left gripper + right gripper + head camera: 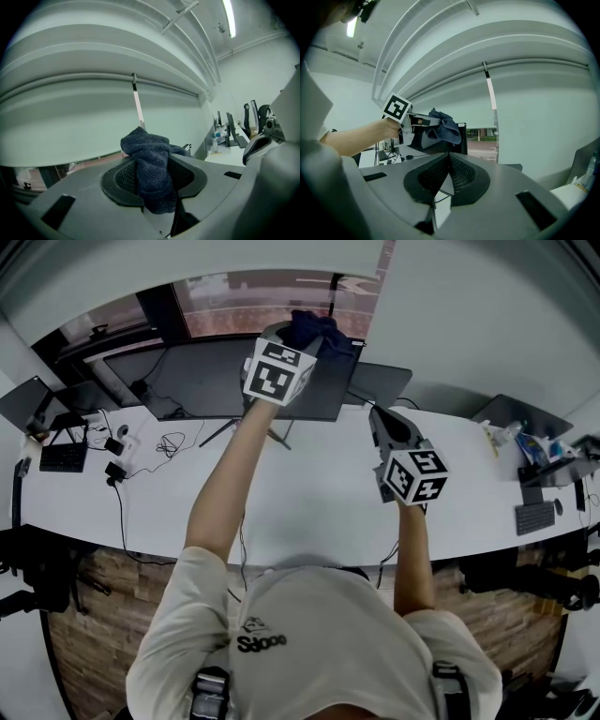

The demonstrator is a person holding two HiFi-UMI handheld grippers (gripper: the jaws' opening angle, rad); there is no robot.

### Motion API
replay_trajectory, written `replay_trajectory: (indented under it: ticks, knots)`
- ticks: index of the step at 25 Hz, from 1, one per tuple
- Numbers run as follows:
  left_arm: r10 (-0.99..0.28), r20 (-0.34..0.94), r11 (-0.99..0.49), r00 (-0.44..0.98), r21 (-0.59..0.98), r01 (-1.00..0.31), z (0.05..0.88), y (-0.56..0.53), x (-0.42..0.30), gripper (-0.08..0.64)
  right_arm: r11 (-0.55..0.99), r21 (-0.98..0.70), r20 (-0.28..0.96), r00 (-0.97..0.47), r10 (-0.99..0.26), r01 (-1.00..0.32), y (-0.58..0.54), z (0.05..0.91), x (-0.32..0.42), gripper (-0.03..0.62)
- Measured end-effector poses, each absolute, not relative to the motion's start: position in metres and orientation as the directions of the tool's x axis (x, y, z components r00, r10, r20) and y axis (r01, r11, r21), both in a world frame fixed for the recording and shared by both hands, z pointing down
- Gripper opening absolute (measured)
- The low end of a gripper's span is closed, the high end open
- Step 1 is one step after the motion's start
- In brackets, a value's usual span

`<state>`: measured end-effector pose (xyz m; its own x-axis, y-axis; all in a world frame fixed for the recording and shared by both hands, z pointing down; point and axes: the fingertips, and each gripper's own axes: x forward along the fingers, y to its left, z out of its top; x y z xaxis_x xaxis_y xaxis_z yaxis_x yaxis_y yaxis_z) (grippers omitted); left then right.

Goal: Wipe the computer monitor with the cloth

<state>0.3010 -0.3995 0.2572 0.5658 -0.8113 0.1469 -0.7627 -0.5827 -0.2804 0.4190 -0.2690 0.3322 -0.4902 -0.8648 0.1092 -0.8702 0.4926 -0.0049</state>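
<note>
A long white bench (309,502) curves across the head view, under a pale roller blind (93,108) that covers most of the window. A wide dark computer monitor (202,381) stands on the bench on a thin-legged stand, with a second dark screen (384,381) just beside it on the right. The person's left arm reaches straight forward and up to the monitor's top right corner. There the left gripper (298,336) is pinching a dark blue terry cloth (319,332). In the left gripper view the cloth (152,164) is bunched between the two jaws, one fold rising above them and one end hanging below. From the right gripper view the cloth (445,126) hangs in front of the upper part of the monitor (452,143), but whether it touches the screen cannot be told. The right gripper (386,423) hovers above bare bench to the right of the monitor stand, well apart from the cloth, its jaws pressed together on nothing. A grey keyboard (534,517) lies at the far right of the bench, a smaller black keyboard (64,457) at the far left, and loose black cables (169,442) trail between that one and the monitor.
</note>
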Motion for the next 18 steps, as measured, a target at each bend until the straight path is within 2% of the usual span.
replay_trajectory:
  ticks: [8, 18]
  knots:
    - [-0.826, 0.148, -0.563, 0.544, -0.264, -0.783, 0.256, -0.401, 0.25, 0.156, 0.483, -0.003, 0.1, -0.481, -0.871, -0.876, -0.269, 0.328, 0.391, -0.006]
    - [-0.869, 0.141, -0.495, 0.475, -0.266, -0.827, 0.255, -0.402, 0.153, 0.156, 0.518, 0.018, 0.099, -0.514, -0.852, -0.855, -0.263, 0.325, 0.312, -0.006]
